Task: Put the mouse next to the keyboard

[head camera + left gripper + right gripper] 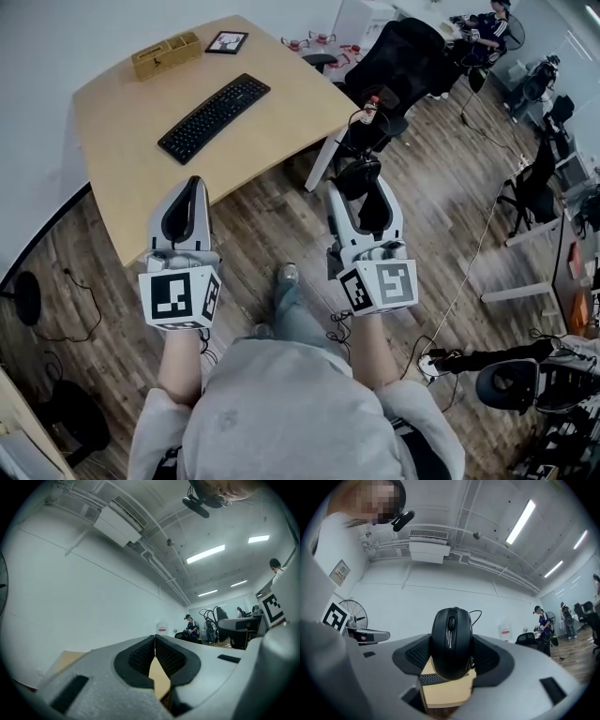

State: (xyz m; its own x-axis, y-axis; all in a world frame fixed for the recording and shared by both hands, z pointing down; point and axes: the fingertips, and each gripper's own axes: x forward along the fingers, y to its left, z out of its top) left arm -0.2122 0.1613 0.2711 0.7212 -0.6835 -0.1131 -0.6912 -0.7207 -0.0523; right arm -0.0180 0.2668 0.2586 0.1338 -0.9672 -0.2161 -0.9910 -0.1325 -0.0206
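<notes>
A black keyboard (214,116) lies at an angle on the wooden table (122,169); a strip of it (432,678) shows under the jaws in the right gripper view. The black wired mouse (451,642) sits clamped between the pads of my right gripper (451,656), its wheel facing the camera. In the head view that mouse (357,175) pokes out beyond the right gripper (364,202), over the wooden floor just off the table's near right edge. My left gripper (186,208) hangs at the table's near edge, shut and empty, its pads (143,657) pressed together.
A wooden organiser box (165,54) and a small framed picture (226,41) stand at the table's far side. A black office chair (398,70) stands to the right of the table. Cables and a power strip (427,361) lie on the floor at right.
</notes>
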